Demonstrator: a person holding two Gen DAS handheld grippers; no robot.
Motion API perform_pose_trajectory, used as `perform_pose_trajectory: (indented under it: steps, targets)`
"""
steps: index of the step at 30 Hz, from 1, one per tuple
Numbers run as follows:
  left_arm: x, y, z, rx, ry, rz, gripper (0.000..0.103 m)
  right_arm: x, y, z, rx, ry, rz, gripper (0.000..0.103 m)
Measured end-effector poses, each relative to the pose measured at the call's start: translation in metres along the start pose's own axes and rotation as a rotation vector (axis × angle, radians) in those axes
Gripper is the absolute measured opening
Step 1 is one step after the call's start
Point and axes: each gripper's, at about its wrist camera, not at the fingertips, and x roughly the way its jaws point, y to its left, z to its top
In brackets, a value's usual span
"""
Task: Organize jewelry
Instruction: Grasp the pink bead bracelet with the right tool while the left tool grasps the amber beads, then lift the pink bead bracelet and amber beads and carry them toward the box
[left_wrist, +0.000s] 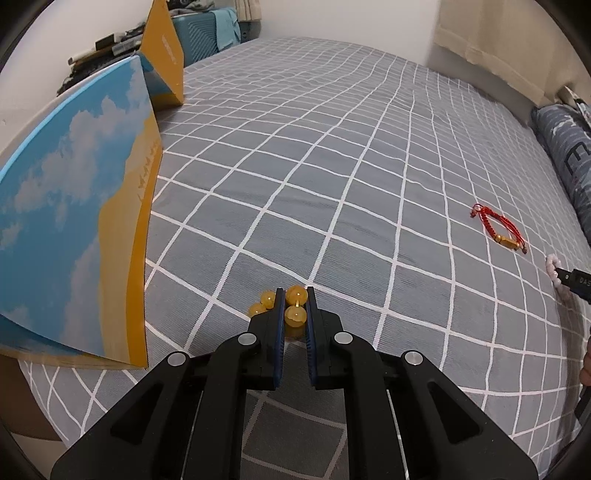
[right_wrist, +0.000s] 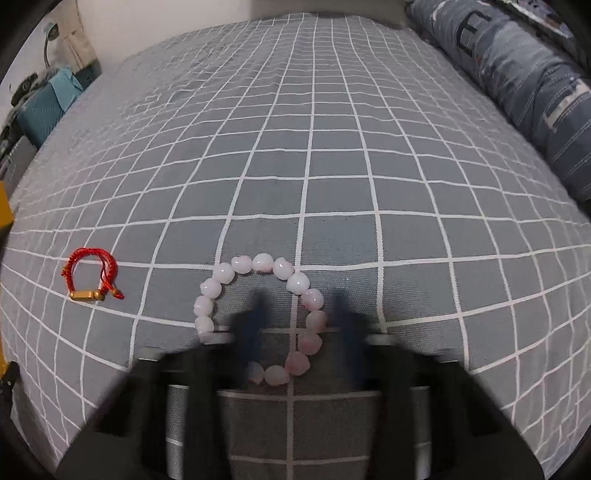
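Observation:
My left gripper is shut on a yellow bead bracelet; more of its beads stick out to the left of the fingers, low over the grey checked bedsheet. A red cord bracelet with a gold tube lies on the sheet to the right, also in the right wrist view. A pink bead bracelet lies in a ring under my right gripper. Its blurred fingers stand apart on either side of the ring's right arc, not pressing on it.
A big box with a blue sky and yellow print stands at the left, a second yellow box behind it. A blue patterned pillow runs along the bed's right side. A teal suitcase stands beyond the bed.

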Motion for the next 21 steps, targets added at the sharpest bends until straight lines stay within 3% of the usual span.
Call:
perform_pose_trajectory:
  steps: [7,21]
  targets:
    - [-0.005,-0.009,0.002,0.043,-0.004,-0.018,0.009,-0.016,0.002,0.002,0.002,-0.028,0.001,0.010]
    - [-0.036,-0.007,0.024,0.088,0.003,-0.052,0.009,-0.094,0.042,-0.001,-0.051,-0.155,0.011,0.010]
